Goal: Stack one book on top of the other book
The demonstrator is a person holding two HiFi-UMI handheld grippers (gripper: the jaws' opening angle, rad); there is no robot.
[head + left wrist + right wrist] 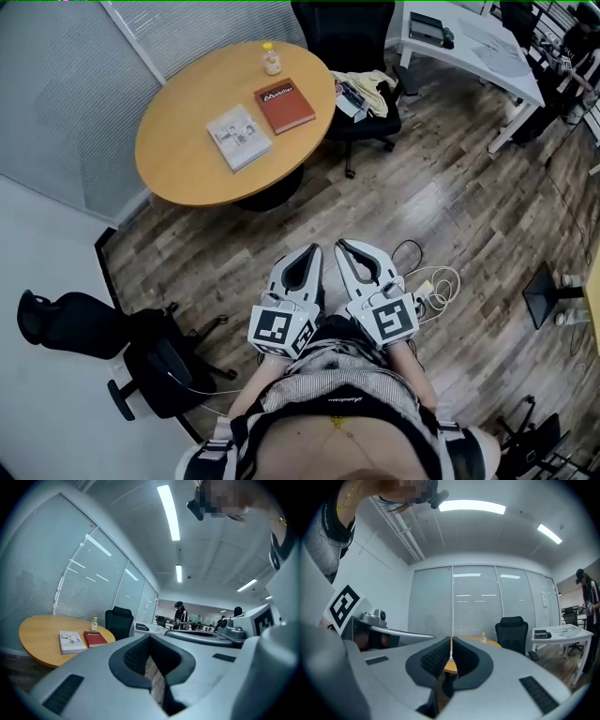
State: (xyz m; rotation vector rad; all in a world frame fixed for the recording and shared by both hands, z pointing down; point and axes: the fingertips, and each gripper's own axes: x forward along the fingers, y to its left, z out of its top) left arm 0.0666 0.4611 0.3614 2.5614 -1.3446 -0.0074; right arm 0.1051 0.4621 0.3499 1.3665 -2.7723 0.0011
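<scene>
Left gripper [314,247] and right gripper [343,244] closed, empty, far from table [169,161]
On it: red book [285,105] beside white book [238,137], bottle [272,60] close by

Even office light, strong fisheye on the gripper views

From the head we get a bright, sharp, evenly lit picture, with only a soft shadow on the wood floor [450,216] beneath the round table [178,159]. In both gripper views we see long ceiling lamps [168,513] glare white overhead. The corners fall to black and straight lines bow toward the edges. The close shells of the left gripper [151,635] and right gripper [452,637] look soft and out of focus.
</scene>
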